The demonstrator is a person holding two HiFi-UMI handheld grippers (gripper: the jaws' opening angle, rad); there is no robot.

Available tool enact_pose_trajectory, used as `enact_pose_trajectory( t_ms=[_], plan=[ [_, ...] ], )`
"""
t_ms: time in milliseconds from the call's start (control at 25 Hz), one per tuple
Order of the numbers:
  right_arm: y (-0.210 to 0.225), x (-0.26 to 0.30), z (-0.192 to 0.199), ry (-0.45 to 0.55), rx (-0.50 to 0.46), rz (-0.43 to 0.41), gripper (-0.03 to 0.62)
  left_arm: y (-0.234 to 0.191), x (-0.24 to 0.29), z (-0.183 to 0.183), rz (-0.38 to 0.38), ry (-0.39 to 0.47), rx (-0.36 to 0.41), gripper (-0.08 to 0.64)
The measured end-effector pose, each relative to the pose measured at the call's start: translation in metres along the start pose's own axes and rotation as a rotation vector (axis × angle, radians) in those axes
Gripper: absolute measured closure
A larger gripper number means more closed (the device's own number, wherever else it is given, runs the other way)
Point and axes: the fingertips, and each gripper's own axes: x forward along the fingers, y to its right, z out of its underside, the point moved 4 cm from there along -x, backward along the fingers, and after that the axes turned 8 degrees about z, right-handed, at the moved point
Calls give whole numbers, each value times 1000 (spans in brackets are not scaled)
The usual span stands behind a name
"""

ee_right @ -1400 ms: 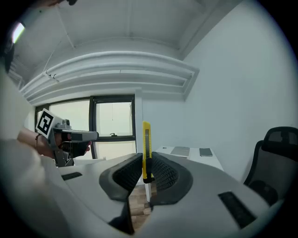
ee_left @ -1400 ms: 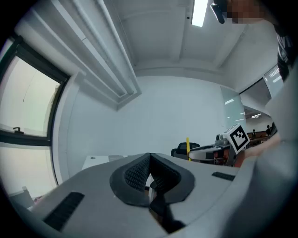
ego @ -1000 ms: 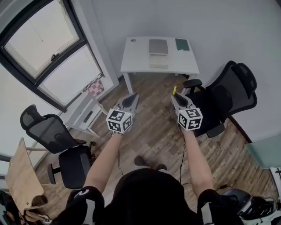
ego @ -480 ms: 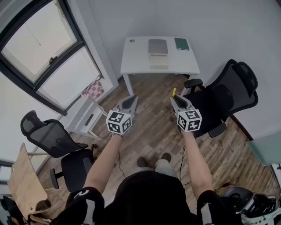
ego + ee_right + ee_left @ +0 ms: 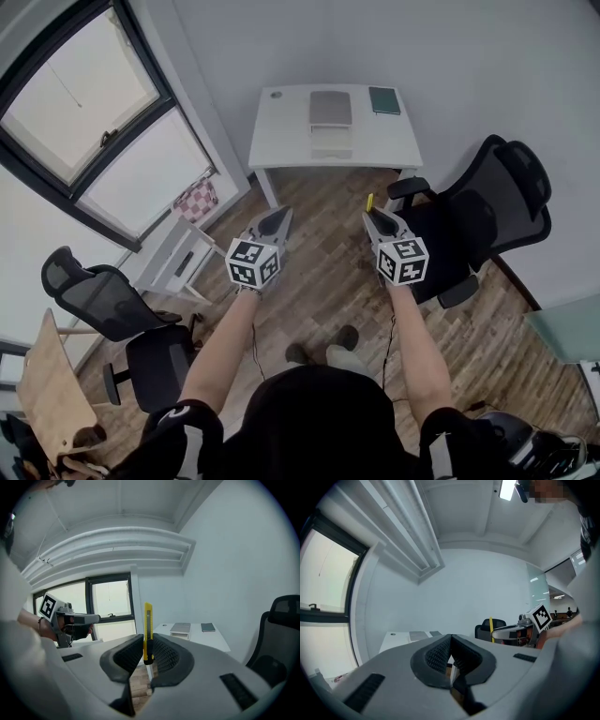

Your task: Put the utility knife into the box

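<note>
Desk (image 5: pixel 281 131) has shifted left; right hand-held gripper (image 5: pixel 369 216) still clamps utility knife (image 5: pixel 370 201), left hand-held gripper (image 5: pixel 284 216) clenched empty.

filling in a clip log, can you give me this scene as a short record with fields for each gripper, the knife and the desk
left gripper: shut, nothing between its jaws
right gripper: shut on yellow slim plastic utility knife, held upright
white rectangular desk: ahead of both grippers, against the wall
on desk: flat grey box-like item; dark green notebook
near right gripper: black mesh office chair
knife in box: not yet
</note>
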Motion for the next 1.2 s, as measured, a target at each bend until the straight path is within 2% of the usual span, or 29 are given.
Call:
enact_pose_trajectory(
  t_ms=[640,920,1200],
  plan=[
    [105,31,-4,-2,7,-43,515,14,103,-6,-44,-3,12,535],
    [123,53,-6,-7,3,-82,515,9,122,-2,-71,-6,4,535],
    [126,92,-7,-18,0,-98,515,-27,143,0,-74,-3,-13,535]
  ],
)
